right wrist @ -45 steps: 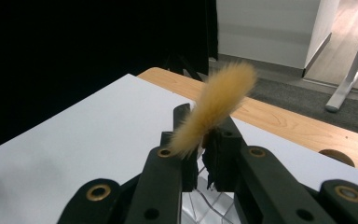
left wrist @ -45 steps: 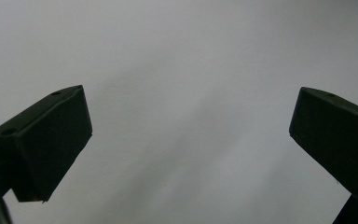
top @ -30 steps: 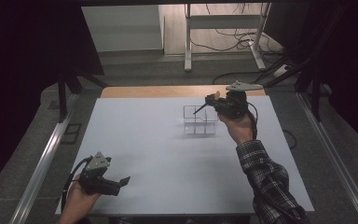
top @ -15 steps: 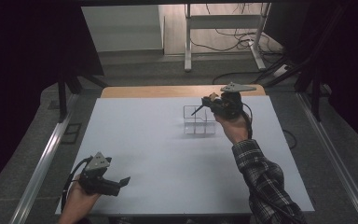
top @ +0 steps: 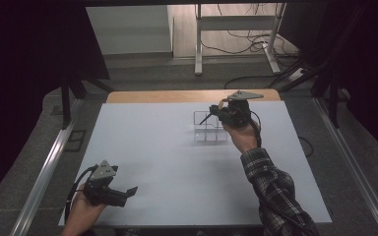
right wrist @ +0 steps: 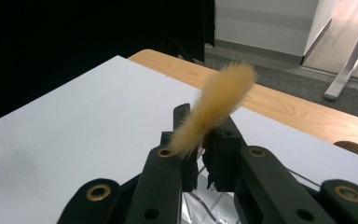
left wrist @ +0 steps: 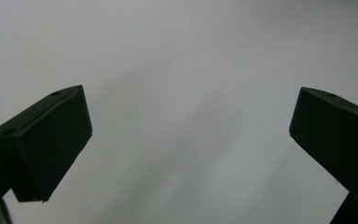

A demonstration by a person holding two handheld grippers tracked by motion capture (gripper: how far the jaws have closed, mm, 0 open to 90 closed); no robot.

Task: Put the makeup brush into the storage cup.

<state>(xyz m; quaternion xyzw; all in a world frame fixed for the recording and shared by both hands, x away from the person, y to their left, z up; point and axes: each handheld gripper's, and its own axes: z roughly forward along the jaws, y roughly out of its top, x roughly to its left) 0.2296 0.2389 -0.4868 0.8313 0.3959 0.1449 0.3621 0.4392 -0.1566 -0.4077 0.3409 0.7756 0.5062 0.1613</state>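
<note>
A: Where's the right tool [top: 215, 113]?

B: In the high view it sits right of centre in the upper half of the frame, held by a hand [top: 241, 135] in a plaid sleeve [top: 275, 191]. Its tip hangs over the far edge of a clear plastic compartment tray [top: 207, 135].

A: And its jaws?

B: Together, clamped on a tuft of tan fur [right wrist: 216, 105]. In the right gripper view the black jaws meet in the lower middle of the frame, and the furry piece sticks up from between them, curving toward the upper right. I cannot tell what the piece is beyond a short, fluffy, tail-like strip.

A: The tray?

B: It stands on the white bench [top: 167, 162] just above the middle of the high view, divided into small compartments. How many, I cannot tell. A bit of its clear wall [right wrist: 200, 207] shows under the jaws at the bottom of the right gripper view.

A: The left tool [top: 130, 191]?

B: Lower left of the high view, near the bench's front edge, well apart from the tray. In the left gripper view its two black jaws stand wide apart at the left and right edges of the frame, with bare white bench between them.

A: Anything behind the bench?

B: A wooden strip [top: 177, 96] along its far edge, then grey floor [top: 167, 73] with cables [top: 248, 37] at the top.
</note>
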